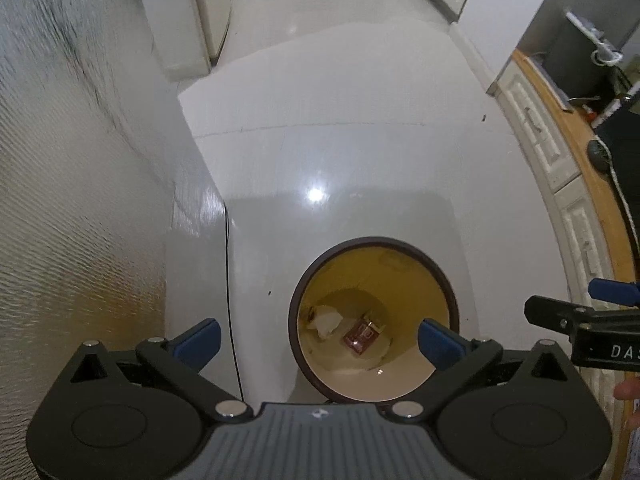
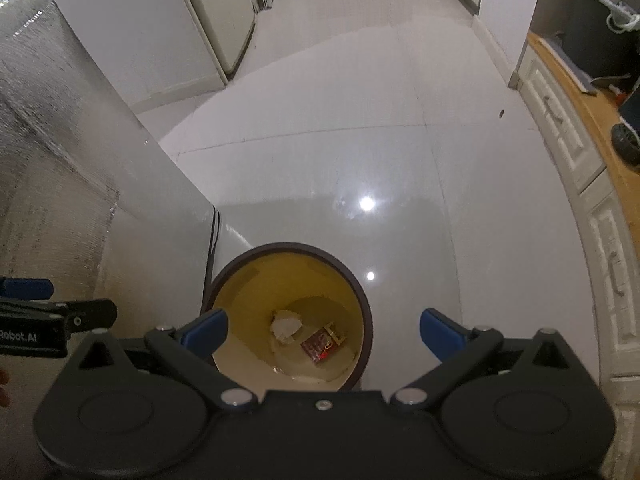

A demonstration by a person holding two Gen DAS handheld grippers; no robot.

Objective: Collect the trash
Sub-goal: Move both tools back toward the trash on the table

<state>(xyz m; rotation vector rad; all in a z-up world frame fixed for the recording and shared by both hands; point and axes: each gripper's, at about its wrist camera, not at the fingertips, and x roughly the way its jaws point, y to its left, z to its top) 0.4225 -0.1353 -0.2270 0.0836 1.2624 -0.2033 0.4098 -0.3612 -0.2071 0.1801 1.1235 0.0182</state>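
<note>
down in the bottom of the round bin (image 1: 374,320): a crumpled white paper wad (image 1: 326,320) and, just beside it, a flat red printed wrapper (image 1: 360,338), both resting on the pale base, apart from either gripper. smooth yellow inner wall, dark brown rim, plain cylinder shape, standing upright on the glossy white tiled floor (image 1: 340,152) with bright lamp glints just past the bin.

directly above the bin's near edge, the left gripper (image 1: 318,338): jaws spread to full width, blue pads well apart, nothing between them, one pad over the bin's mouth, the other out over the floor. black matte linkage arms with silver pivot pins, ribbed grey body below.

to the right of the bin's mouth in the left view, the right gripper (image 2: 324,334), also pointing down at the bin: blue pads wide apart, empty, black body.

left of the bin, a tall panel with a ribbed, silvery foil-like texture (image 1: 60,200), a thin black cable running down beside it. right of the bin, cream cabinet drawers (image 2: 600,240) with moulded fronts under a curved wooden worktop.
</note>
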